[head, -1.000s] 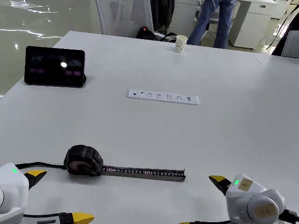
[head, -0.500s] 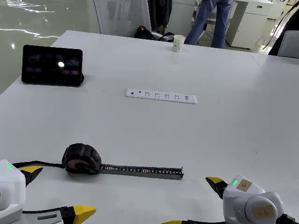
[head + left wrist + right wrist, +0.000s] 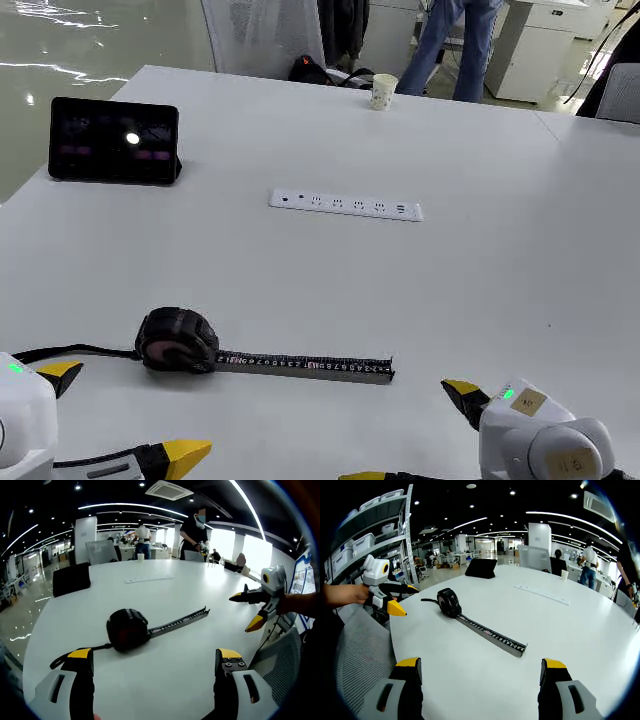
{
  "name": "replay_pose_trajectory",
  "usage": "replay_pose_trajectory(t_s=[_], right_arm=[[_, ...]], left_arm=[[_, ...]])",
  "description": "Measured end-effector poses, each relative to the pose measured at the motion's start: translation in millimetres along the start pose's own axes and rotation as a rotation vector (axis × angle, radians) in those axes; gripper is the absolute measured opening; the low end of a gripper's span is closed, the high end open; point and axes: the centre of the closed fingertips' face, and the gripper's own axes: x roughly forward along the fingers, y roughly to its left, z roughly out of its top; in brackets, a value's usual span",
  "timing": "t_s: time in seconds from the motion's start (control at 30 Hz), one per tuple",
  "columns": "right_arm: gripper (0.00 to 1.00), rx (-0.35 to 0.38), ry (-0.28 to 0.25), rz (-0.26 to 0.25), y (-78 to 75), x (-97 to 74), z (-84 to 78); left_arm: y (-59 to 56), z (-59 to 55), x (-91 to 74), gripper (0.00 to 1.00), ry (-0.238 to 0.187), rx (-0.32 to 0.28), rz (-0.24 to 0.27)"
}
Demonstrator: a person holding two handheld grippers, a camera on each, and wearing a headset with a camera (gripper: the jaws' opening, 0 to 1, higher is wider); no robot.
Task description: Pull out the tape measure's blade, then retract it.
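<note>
Tape measure (image 3: 178, 341) — blade (image 3: 305, 365) out, flat on table (image 3: 450, 280)

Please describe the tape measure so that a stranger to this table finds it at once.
On the white table, look at the near edge, in front of the power strip. The tape measure is a round black case with a dark ruled blade lying flat to its right. Its neighbours, the strip and the tablet, are both rectangular.
</note>
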Motion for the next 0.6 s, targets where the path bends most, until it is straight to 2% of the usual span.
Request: replay_pose_trajectory(t_s=[0.17,0.6], right_arm=[[0.99,0.003,0.0,0.0,0.9,-0.4,0.3],[0.99,0.012,-0.01,0.013,6.4,1.4,2.5]], left_arm=[[-0.4,-0.4,2.3,0.99,0.004,0.017,0.007],[-2.9,1.1,2.3,0.99,-0.005,0.013,0.009]])
